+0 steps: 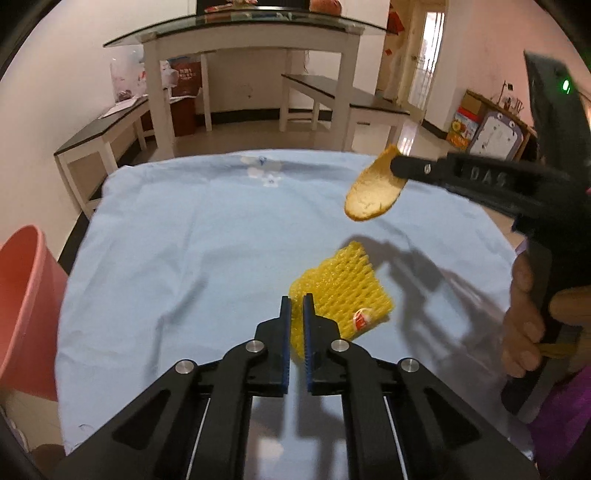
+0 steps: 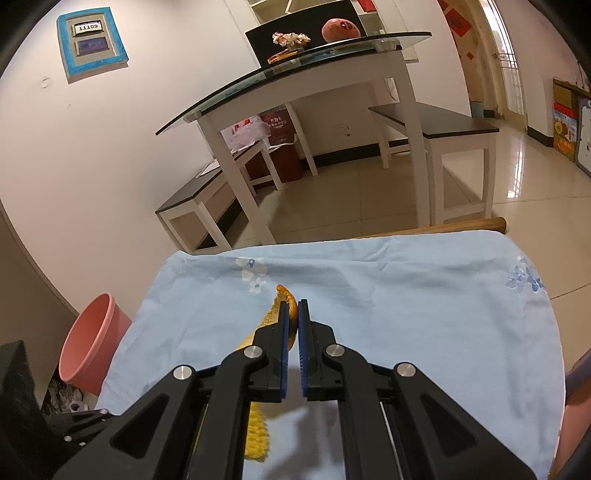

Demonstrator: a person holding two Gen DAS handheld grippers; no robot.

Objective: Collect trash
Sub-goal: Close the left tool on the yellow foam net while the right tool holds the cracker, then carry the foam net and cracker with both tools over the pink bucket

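A yellow foam fruit net [image 1: 343, 284] with a small red sticker lies on the light blue cloth [image 1: 177, 236]. My left gripper [image 1: 296, 308] is shut on the net's near corner. To the upper right, my right gripper [image 1: 397, 167] hangs above the cloth, shut on a piece of orange peel [image 1: 369, 192]. In the right wrist view the right gripper [image 2: 293, 314] pinches that peel [image 2: 282, 293], which sticks out past the fingertips. Part of the net [image 2: 256, 435] shows below its left finger, over the cloth [image 2: 406, 302].
A pink bin [image 1: 22, 295] [image 2: 92, 339] stands on the floor off the cloth's left edge. A person's hand [image 1: 524, 325] holds the right gripper's handle. Beyond the cloth are a glass-topped white table [image 1: 240, 33] and dark-topped benches [image 1: 343, 96].
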